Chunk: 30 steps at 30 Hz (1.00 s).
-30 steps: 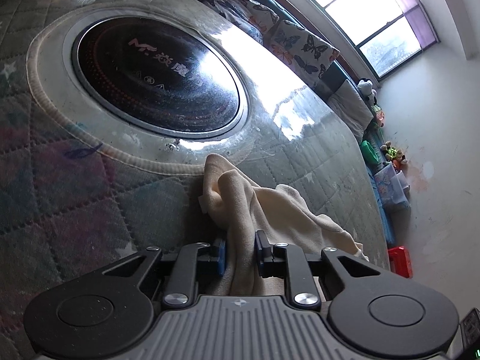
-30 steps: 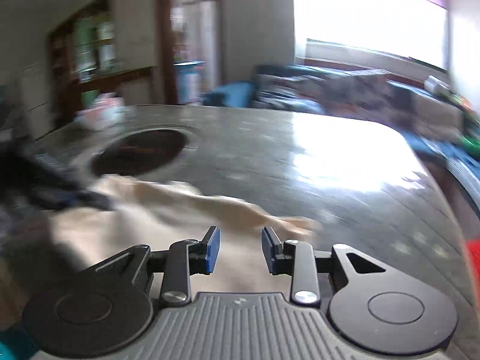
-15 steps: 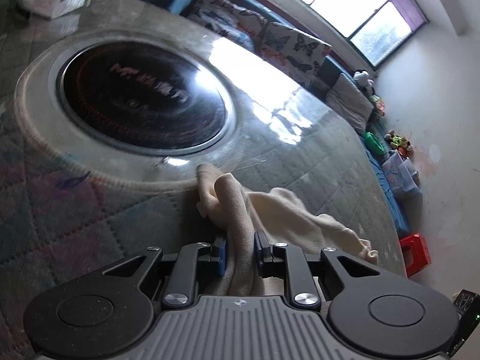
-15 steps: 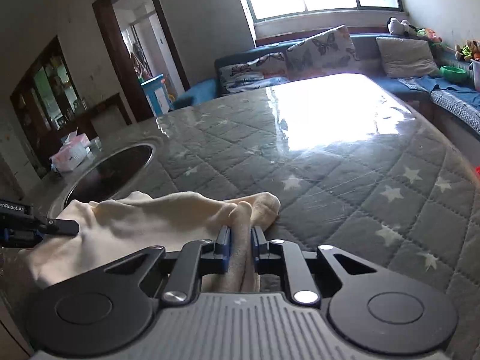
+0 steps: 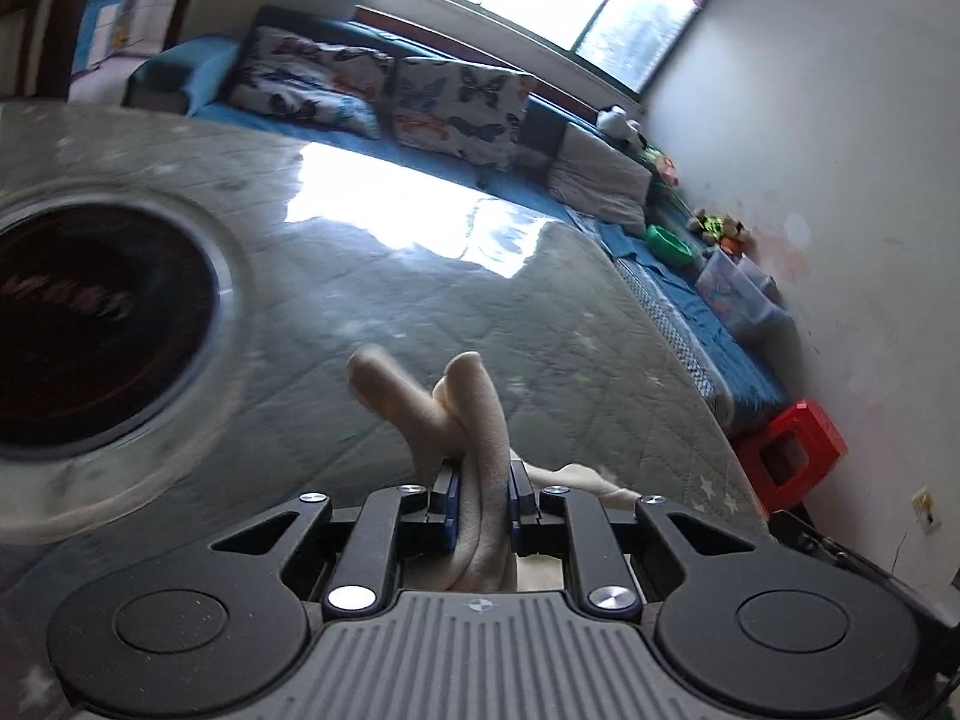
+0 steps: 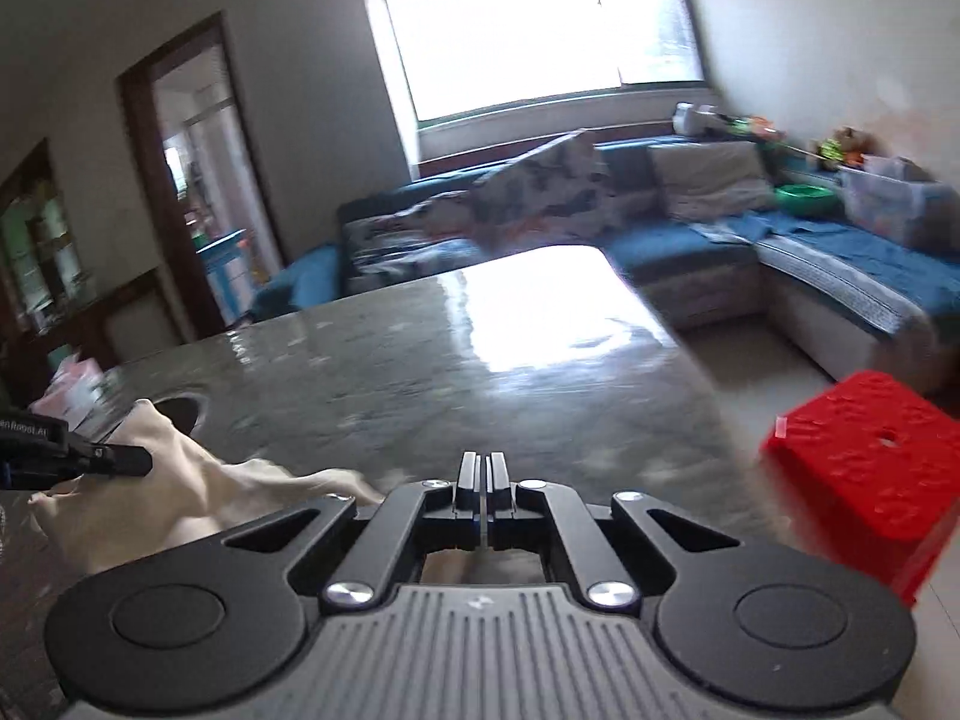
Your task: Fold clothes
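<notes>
A cream-coloured garment (image 5: 480, 420) is pinched in my left gripper (image 5: 483, 501), which is shut on a thick fold of it and holds it above the grey quilted table (image 5: 540, 324). In the right wrist view the garment (image 6: 180, 498) hangs stretched at the lower left, with the left gripper's black tip (image 6: 114, 459) on it. My right gripper (image 6: 482, 501) has its fingers closed together; only a thin edge of cloth seems to sit between them, and cream cloth shows under the jaws.
A round black cooktop (image 5: 90, 330) is set into the table at the left. A red plastic stool (image 6: 870, 468) stands off the table's right edge. A blue sofa (image 6: 810, 252) with cushions runs along the window wall. A tissue pack (image 6: 72, 387) lies at the table's far left.
Both grippers have lifted, raising the garment off the table. The right gripper's jaws have closed much tighter, and both views have tilted up toward the room.
</notes>
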{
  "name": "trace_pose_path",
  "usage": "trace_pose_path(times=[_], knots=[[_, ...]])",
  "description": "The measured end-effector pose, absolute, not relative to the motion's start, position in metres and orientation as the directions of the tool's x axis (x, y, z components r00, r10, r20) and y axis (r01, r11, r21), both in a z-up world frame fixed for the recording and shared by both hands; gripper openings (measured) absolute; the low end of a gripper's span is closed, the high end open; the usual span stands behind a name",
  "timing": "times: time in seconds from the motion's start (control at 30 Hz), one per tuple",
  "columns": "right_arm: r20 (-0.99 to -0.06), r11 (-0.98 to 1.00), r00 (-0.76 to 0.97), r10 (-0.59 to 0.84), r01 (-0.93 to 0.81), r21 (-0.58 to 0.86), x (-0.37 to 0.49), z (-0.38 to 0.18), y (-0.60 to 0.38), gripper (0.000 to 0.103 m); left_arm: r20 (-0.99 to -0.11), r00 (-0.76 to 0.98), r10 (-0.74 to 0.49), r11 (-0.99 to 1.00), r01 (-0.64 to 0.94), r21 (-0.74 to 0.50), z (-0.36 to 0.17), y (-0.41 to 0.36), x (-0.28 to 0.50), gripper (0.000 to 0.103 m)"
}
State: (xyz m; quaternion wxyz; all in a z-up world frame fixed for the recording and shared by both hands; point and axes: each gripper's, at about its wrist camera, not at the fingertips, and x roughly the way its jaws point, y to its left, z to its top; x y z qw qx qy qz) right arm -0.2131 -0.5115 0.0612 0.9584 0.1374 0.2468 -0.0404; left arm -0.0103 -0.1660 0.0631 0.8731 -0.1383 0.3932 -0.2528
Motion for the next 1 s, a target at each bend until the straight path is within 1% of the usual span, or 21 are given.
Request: trace_pose_path(times=[0.03, 0.07, 0.13, 0.17, 0.23, 0.27, 0.37, 0.47, 0.5, 0.53, 0.57, 0.6, 0.63, 0.77, 1.0], knots=[[-0.502, 0.947, 0.865, 0.012, 0.151, 0.284, -0.214, 0.058, -0.521, 0.005, -0.62, 0.56, -0.55, 0.835, 0.335, -0.437, 0.063, -0.17, -0.009, 0.016], [-0.518, 0.933, 0.854, 0.036, 0.157, 0.324, -0.214, 0.055, -0.53, 0.006, -0.623, 0.561, -0.545, 0.838, 0.334, -0.432, 0.062, -0.17, -0.009, 0.016], [-0.53, 0.924, 0.846, 0.061, 0.154, 0.351, -0.216, 0.046, -0.532, 0.008, -0.63, 0.563, -0.535, 0.844, 0.333, -0.42, 0.061, -0.17, -0.008, 0.016], [-0.534, 0.923, 0.842, 0.075, 0.144, 0.356, -0.217, 0.042, -0.532, 0.012, -0.633, 0.564, -0.531, 0.847, 0.332, -0.415, 0.06, -0.17, -0.008, 0.016], [-0.539, 0.914, 0.835, 0.109, 0.129, 0.385, -0.217, 0.033, -0.528, 0.042, -0.639, 0.566, -0.521, 0.853, 0.33, -0.403, 0.059, -0.17, -0.008, 0.016], [-0.544, 0.915, 0.832, 0.112, 0.128, 0.384, -0.215, 0.028, -0.524, 0.043, -0.642, 0.566, -0.516, 0.856, 0.329, -0.398, 0.059, -0.17, -0.007, 0.016], [-0.557, 0.91, 0.822, 0.119, 0.134, 0.392, -0.209, 0.015, -0.517, 0.043, -0.652, 0.569, -0.501, 0.865, 0.327, -0.38, 0.057, -0.17, -0.006, 0.016], [-0.554, 0.926, 0.826, 0.101, 0.126, 0.357, -0.204, 0.014, -0.508, 0.043, -0.661, 0.572, -0.486, 0.874, 0.324, -0.363, 0.055, -0.171, -0.005, 0.016], [-0.554, 0.927, 0.826, 0.105, 0.12, 0.355, -0.202, 0.014, -0.505, 0.041, -0.662, 0.573, -0.483, 0.875, 0.325, -0.358, 0.055, -0.171, -0.006, 0.016], [-0.554, 0.928, 0.825, 0.11, 0.114, 0.354, -0.2, 0.013, -0.503, 0.038, -0.661, 0.573, -0.483, 0.875, 0.329, -0.355, 0.055, -0.172, -0.006, 0.016], [-0.555, 0.934, 0.824, 0.113, 0.103, 0.343, -0.197, 0.013, -0.499, 0.031, -0.66, 0.574, -0.485, 0.874, 0.334, -0.352, 0.056, -0.174, -0.007, 0.016], [-0.557, 0.937, 0.821, 0.128, 0.084, 0.339, -0.196, 0.013, -0.494, 0.015, -0.659, 0.574, -0.486, 0.874, 0.339, -0.349, 0.057, -0.176, -0.009, 0.016], [-0.553, 0.935, 0.822, 0.135, 0.078, 0.345, -0.195, 0.013, -0.493, 0.012, -0.658, 0.574, -0.487, 0.873, 0.344, -0.346, 0.058, -0.177, -0.01, 0.016], [-0.503, 0.937, 0.858, 0.106, 0.084, 0.339, -0.203, 0.028, -0.499, 0.01, -0.643, 0.568, -0.514, 0.856, 0.383, -0.346, 0.067, -0.189, -0.012, 0.015], [-0.462, 0.962, 0.886, -0.035, 0.155, 0.224, -0.211, 0.062, -0.526, 0.01, -0.624, 0.53, -0.574, 0.814, 0.45, -0.367, 0.069, -0.232, -0.011, 0.015]])
